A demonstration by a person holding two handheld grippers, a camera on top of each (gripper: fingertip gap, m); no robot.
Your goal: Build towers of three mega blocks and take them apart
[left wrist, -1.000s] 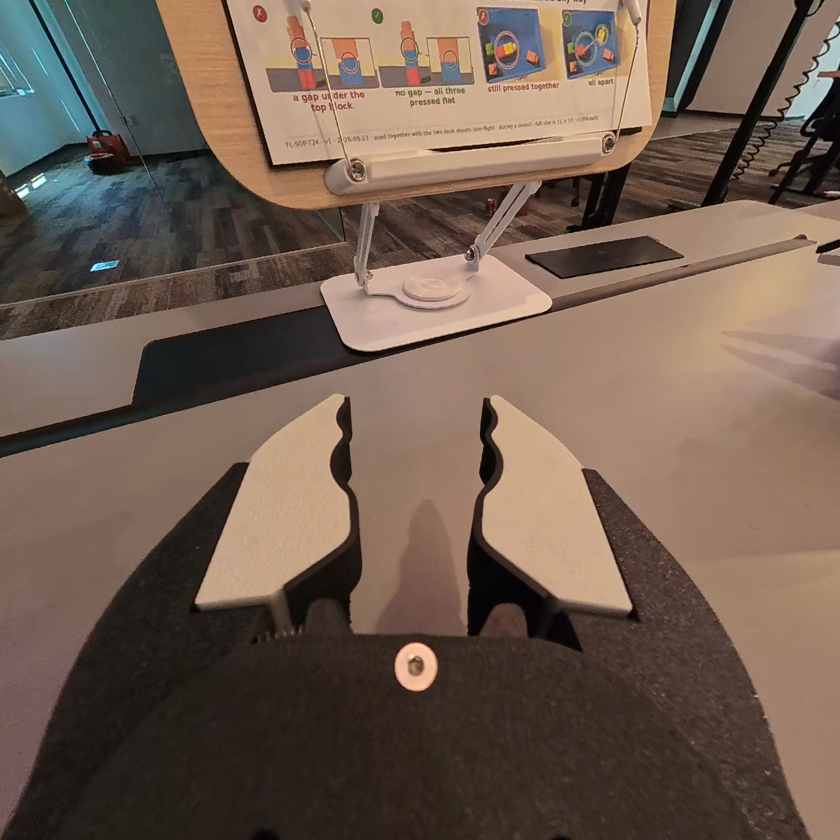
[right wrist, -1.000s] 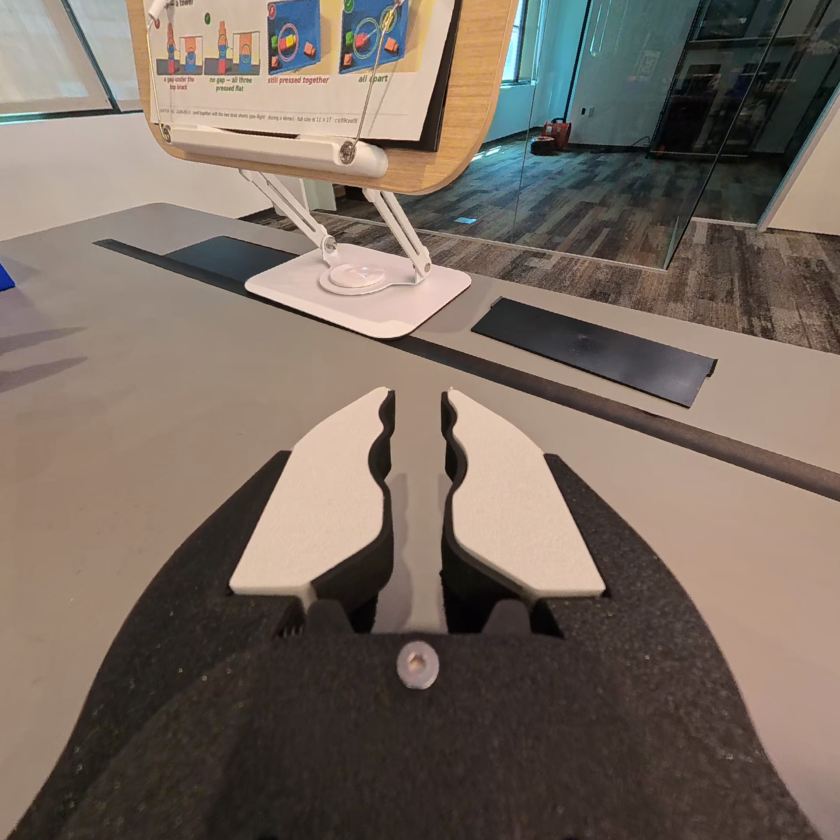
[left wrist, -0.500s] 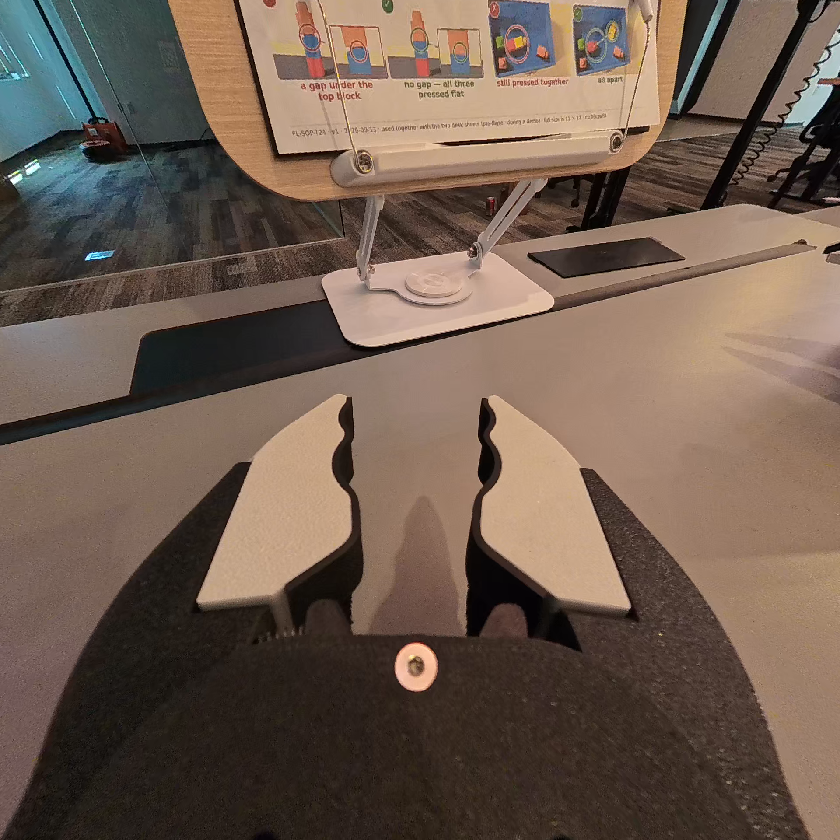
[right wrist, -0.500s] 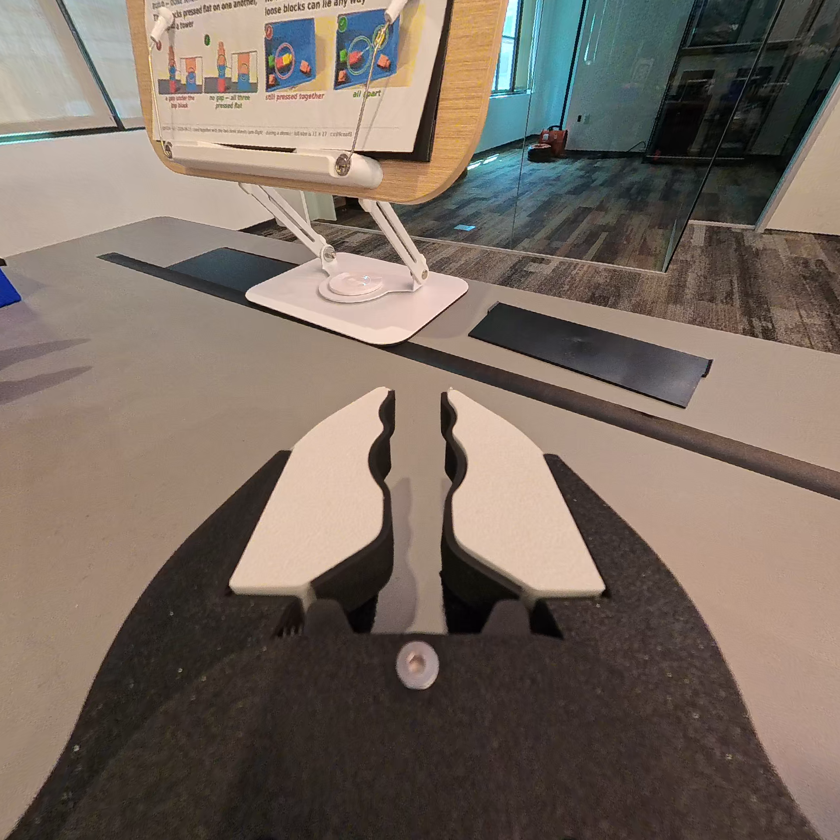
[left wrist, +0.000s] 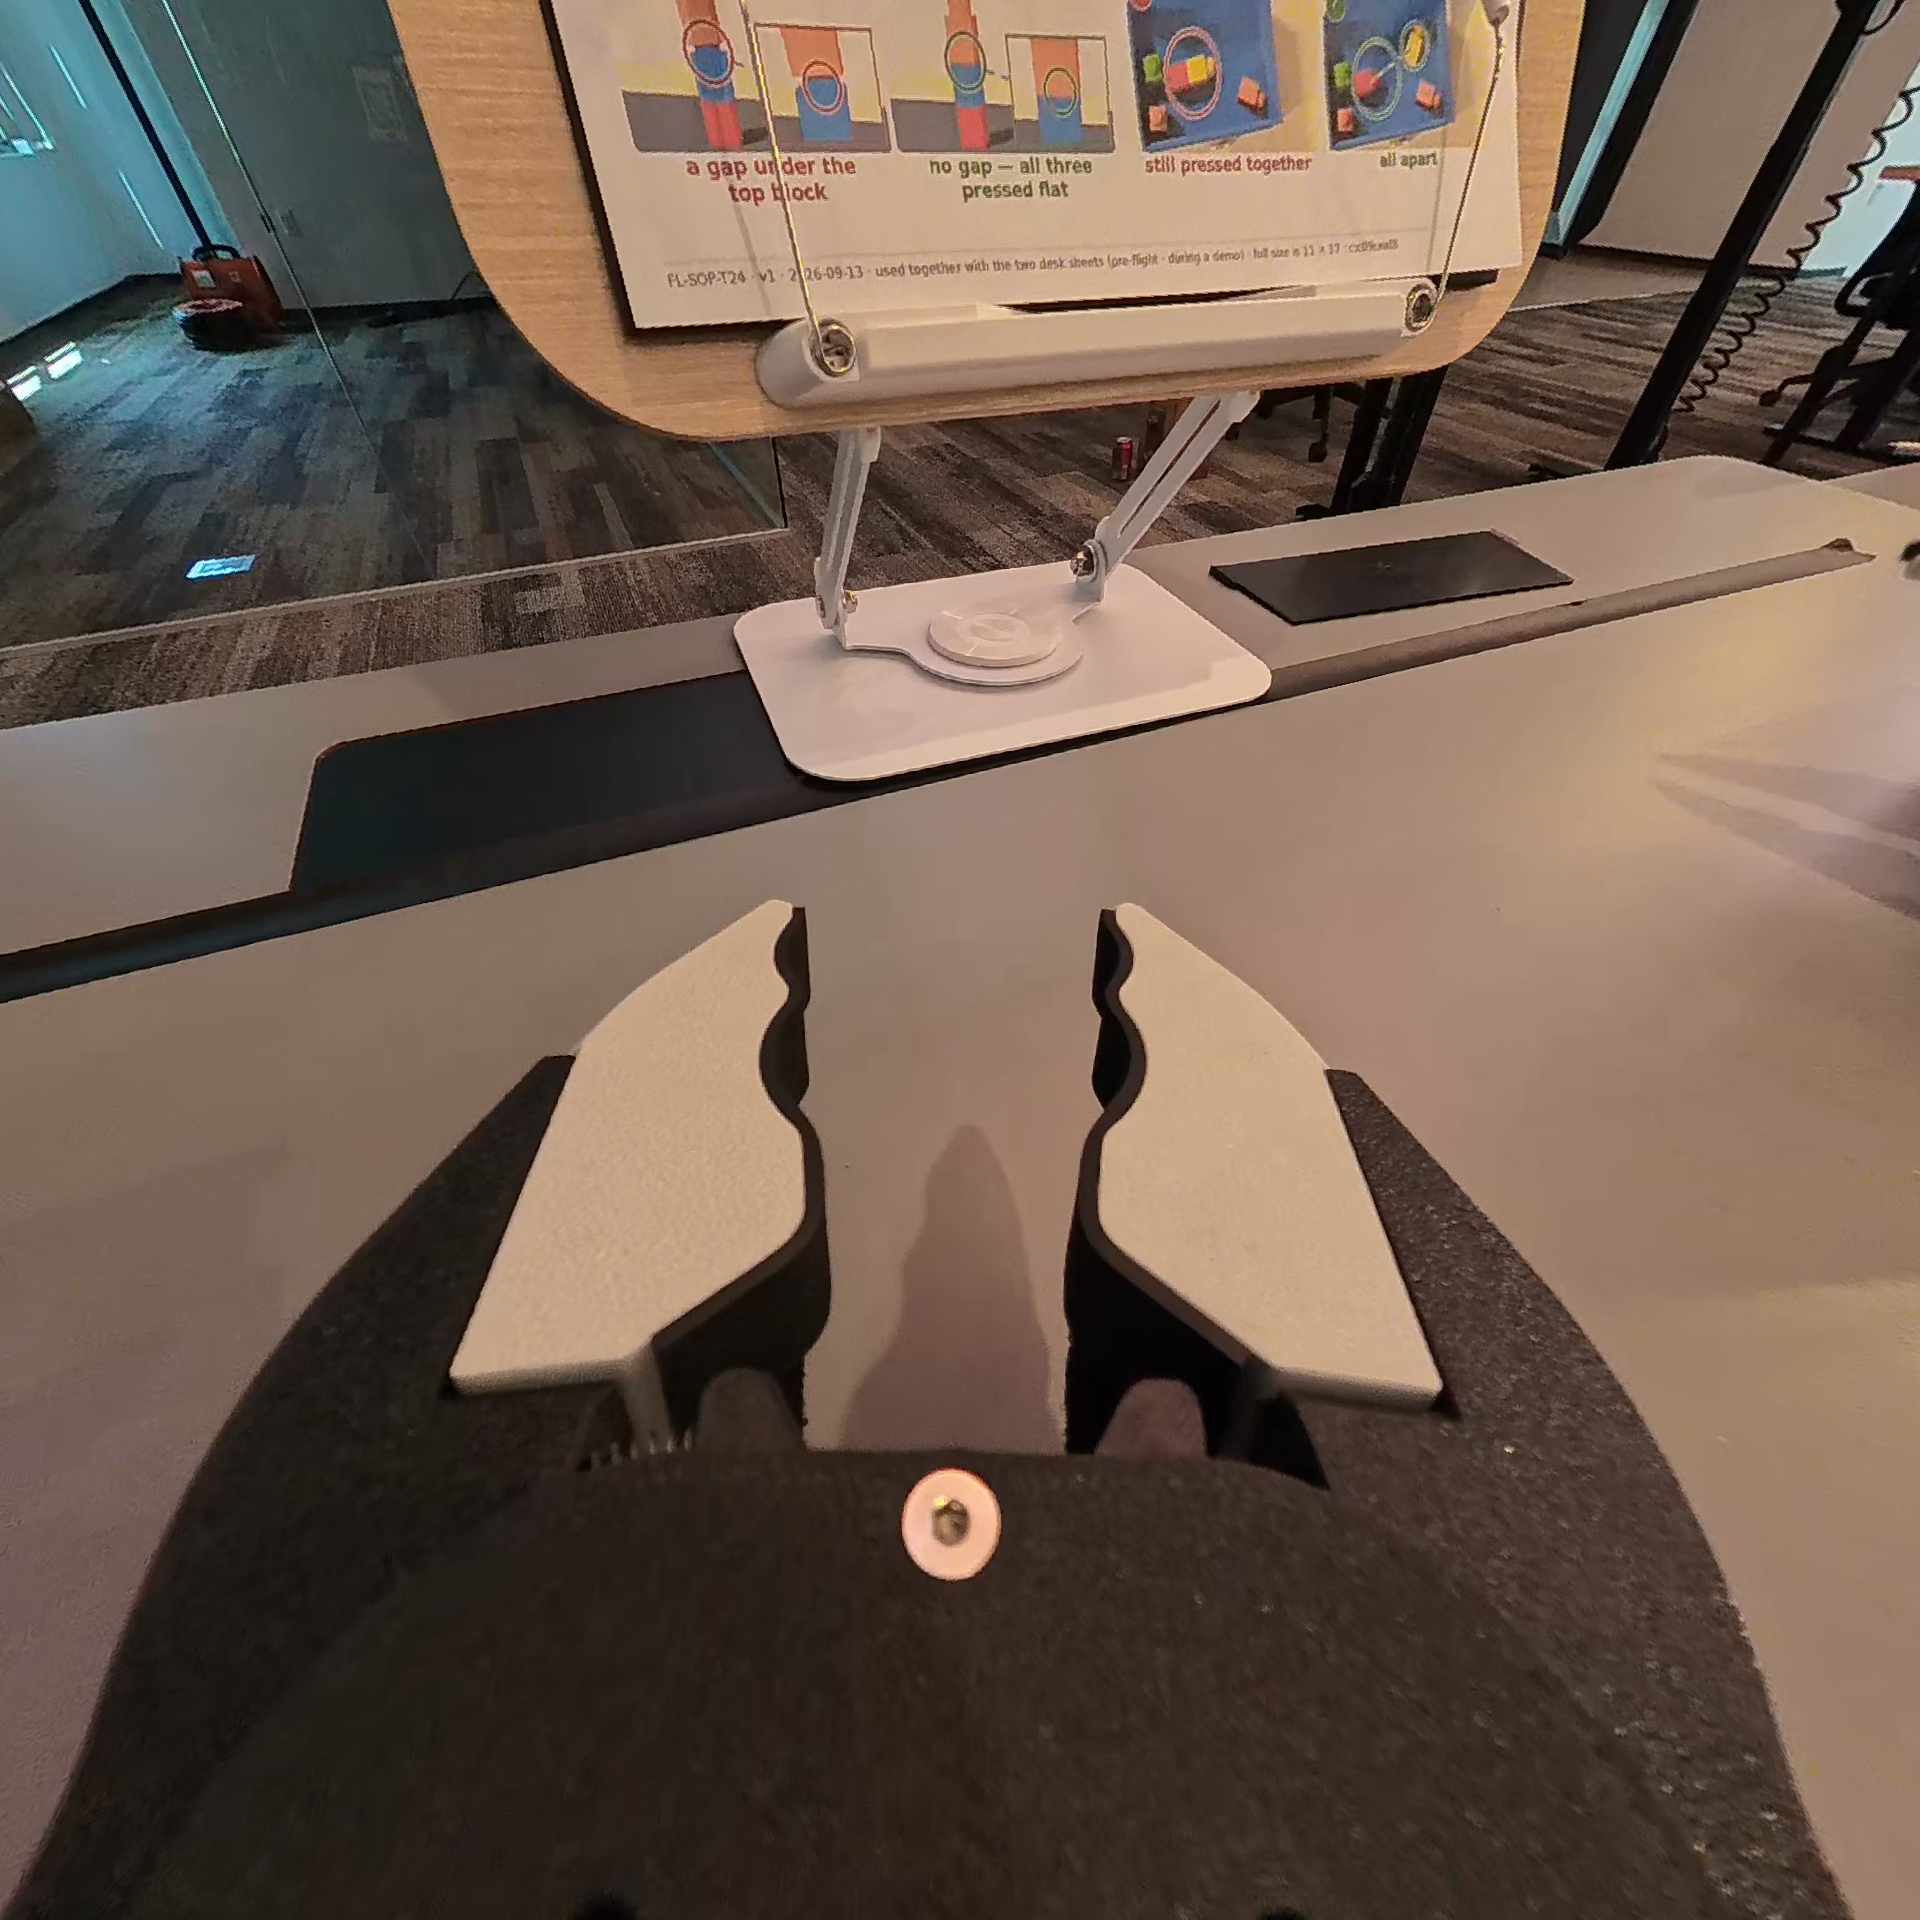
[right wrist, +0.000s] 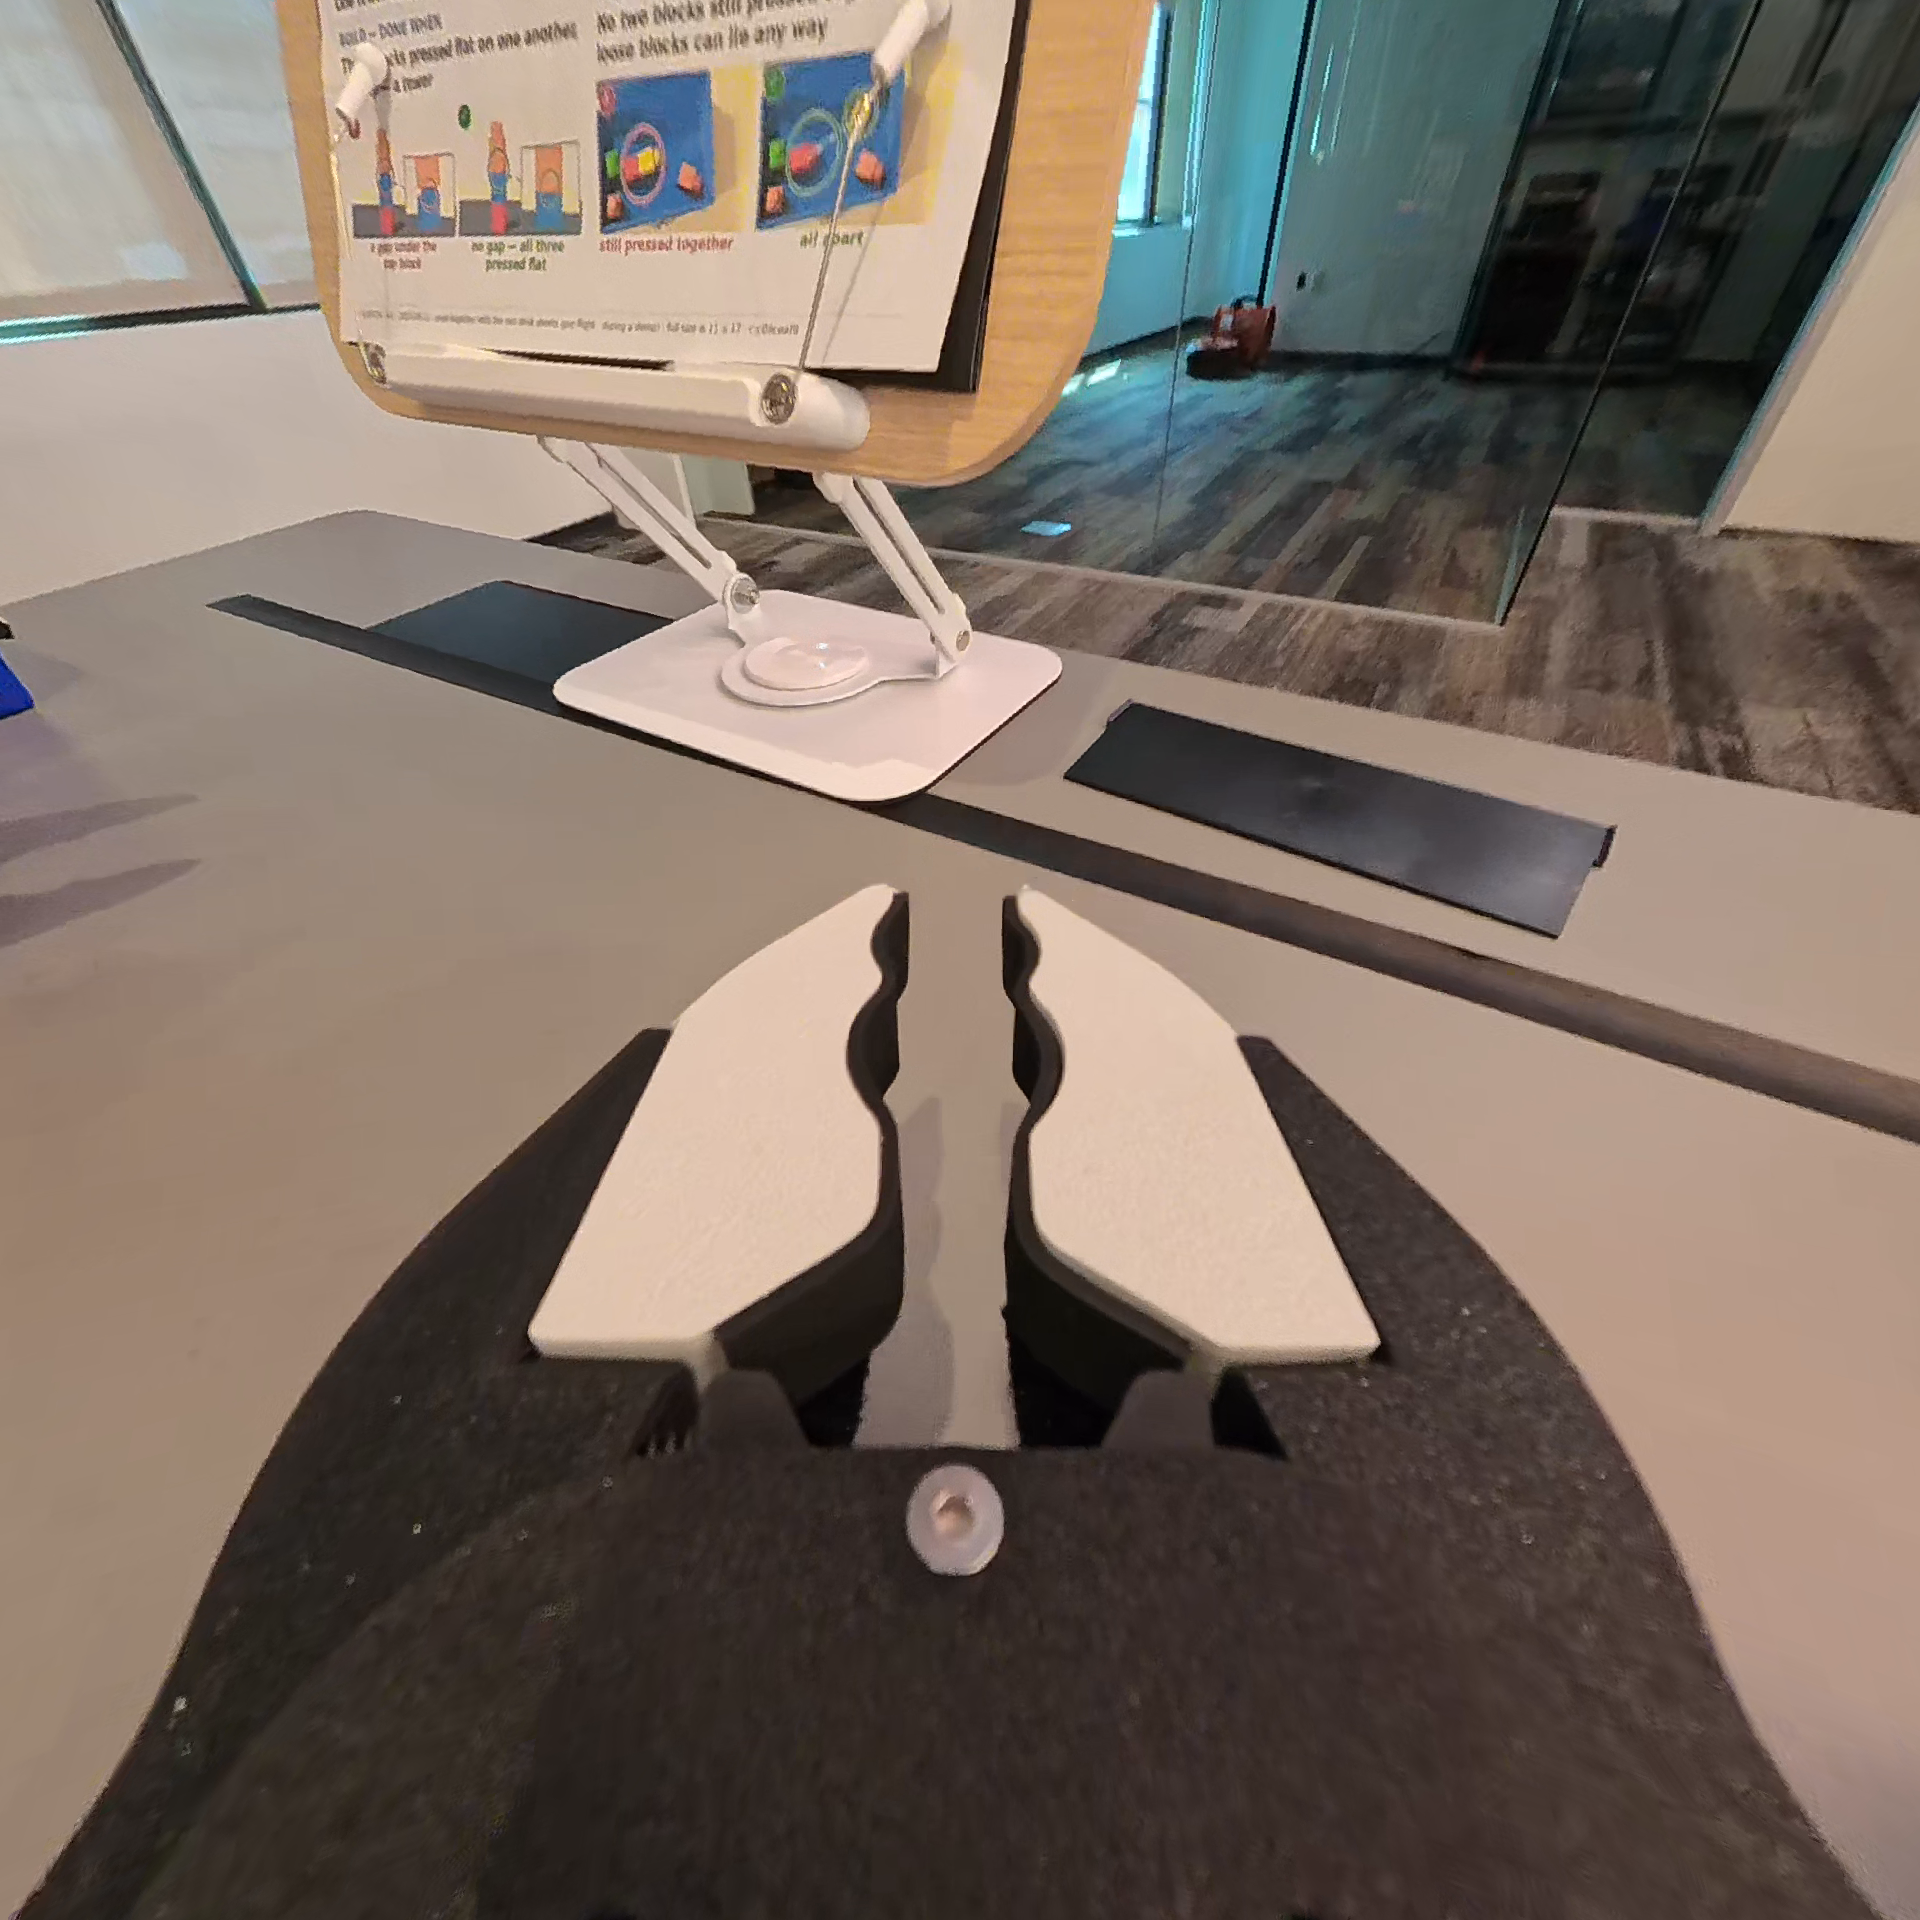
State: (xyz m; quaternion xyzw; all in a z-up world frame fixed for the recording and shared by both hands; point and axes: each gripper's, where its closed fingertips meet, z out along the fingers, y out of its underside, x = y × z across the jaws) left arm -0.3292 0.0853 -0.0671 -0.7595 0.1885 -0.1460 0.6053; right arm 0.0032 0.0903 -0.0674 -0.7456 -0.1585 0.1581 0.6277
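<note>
No mega blocks show in either view. My left gripper [left wrist: 948, 920] is open and empty, its white fingers [left wrist: 665, 1143] wide apart, low over the bare grey table [left wrist: 1507, 1039]. My right gripper [right wrist: 954, 904] is also empty, its fingers [right wrist: 748, 1143] only a narrow gap apart, over the same table [right wrist: 312, 987]. A blue edge [right wrist: 12, 691] shows at the far left of the right wrist view; I cannot tell what it is.
A wooden board holding an instruction sheet [left wrist: 1039, 208] stands on a white stand base [left wrist: 997, 675] at the table's back, also in the right wrist view [right wrist: 810, 707]. A dark groove [right wrist: 1351, 935] and black cover plates [left wrist: 1392, 577] [right wrist: 1340, 816] lie beside it. Beyond are glass walls and floor.
Both views have shifted slightly: the stand sits a little higher in the left view and a little lower in the right view. Neither gripper's jaw opening has changed.
</note>
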